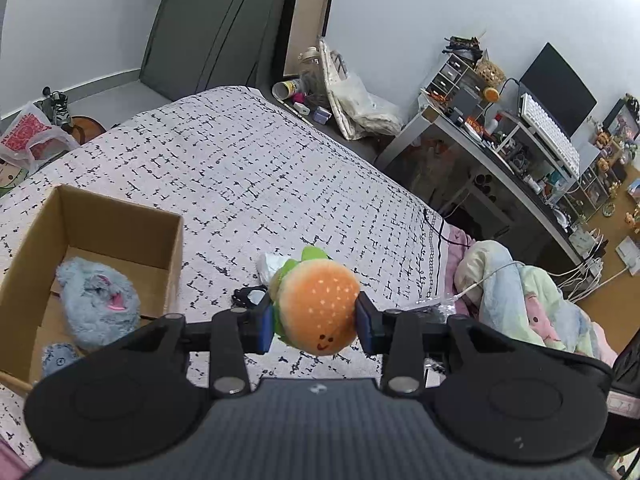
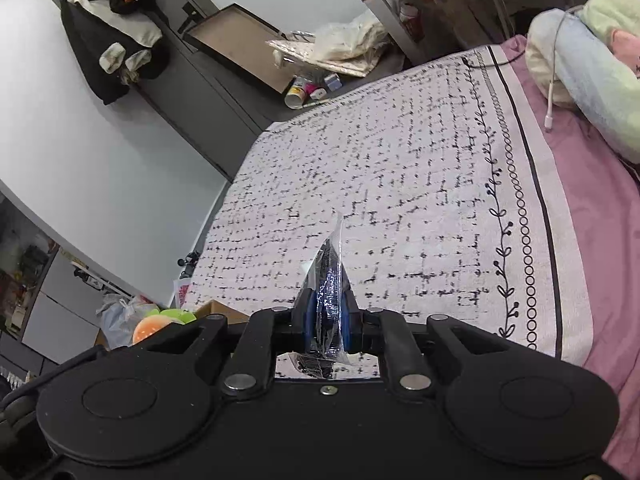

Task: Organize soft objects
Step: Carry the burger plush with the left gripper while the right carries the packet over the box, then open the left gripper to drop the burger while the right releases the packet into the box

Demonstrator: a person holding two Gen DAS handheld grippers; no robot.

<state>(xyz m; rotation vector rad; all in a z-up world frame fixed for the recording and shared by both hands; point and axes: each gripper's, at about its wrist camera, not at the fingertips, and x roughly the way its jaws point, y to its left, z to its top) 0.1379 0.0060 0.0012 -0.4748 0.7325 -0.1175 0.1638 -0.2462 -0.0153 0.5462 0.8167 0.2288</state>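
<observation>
My left gripper (image 1: 316,320) is shut on an orange plush hamburger (image 1: 318,304) with a smiley face and green lettuce, held above the patterned bedspread (image 1: 248,168). A cardboard box (image 1: 116,216) stands on the bed to its left and holds a blue-grey fluffy plush (image 1: 98,304). My right gripper (image 2: 329,320) is shut on a clear plastic packet (image 2: 330,280) with dark contents, held upright above the bedspread (image 2: 400,168). The hamburger (image 2: 154,326) and the box's edge (image 2: 216,307) show low on the left in the right wrist view.
A white crumpled item (image 1: 270,264) and a small black item (image 1: 248,296) lie on the bed behind the hamburger. A rolled pastel blanket (image 1: 516,292) lies at the right. A cluttered desk (image 1: 500,148) stands beyond the bed. Bags and cups sit on the floor (image 1: 344,96).
</observation>
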